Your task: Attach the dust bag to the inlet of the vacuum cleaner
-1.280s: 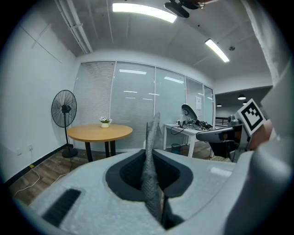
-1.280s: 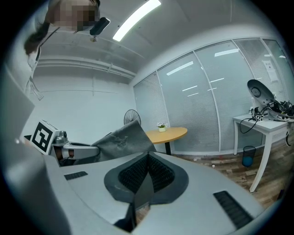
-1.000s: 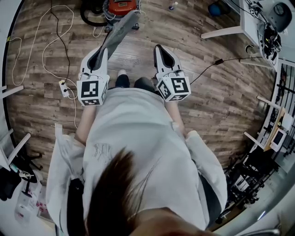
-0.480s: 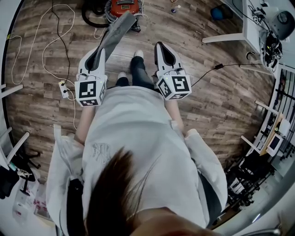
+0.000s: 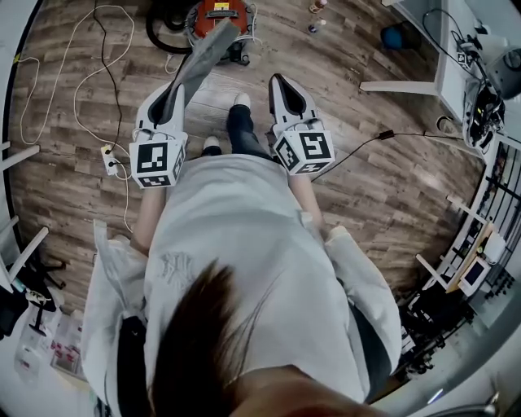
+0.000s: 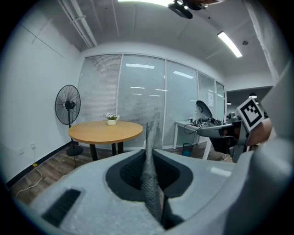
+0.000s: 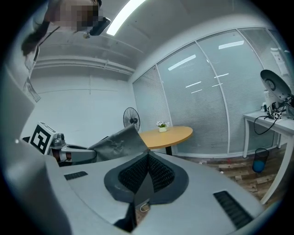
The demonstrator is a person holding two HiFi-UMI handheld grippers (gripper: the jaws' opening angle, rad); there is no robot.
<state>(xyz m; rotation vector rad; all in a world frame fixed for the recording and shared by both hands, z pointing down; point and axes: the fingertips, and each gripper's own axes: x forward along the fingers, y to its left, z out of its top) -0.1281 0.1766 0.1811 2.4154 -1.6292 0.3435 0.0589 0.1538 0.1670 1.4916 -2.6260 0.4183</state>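
Progress: early, by our reading. The dust bag [image 5: 203, 53] is not on the machine. The left gripper [image 5: 172, 96] pinches it, jaws closed down on the grey fabric, which sticks up and forward from them. In the head view the bag's far end overlaps the vacuum cleaner [image 5: 216, 15]; we judge it held in the air, not touching.

The vacuum sits on the wood floor [image 5: 366, 204] ahead, black hose [image 5: 159, 24] coiled at its left. We cannot make out the inlet.

Right gripper [image 5: 286, 91]: jaws pressed together, nothing between them.

Left to do: close in, find the inlet, seat the bag's opening.

Room: the floor straight ahead is open. White cable [image 5: 98, 49] and a power strip [image 5: 110, 155] lie left; a black cable [image 5: 366, 134] and a desk leg [image 5: 399, 84] lie right, all off our line.
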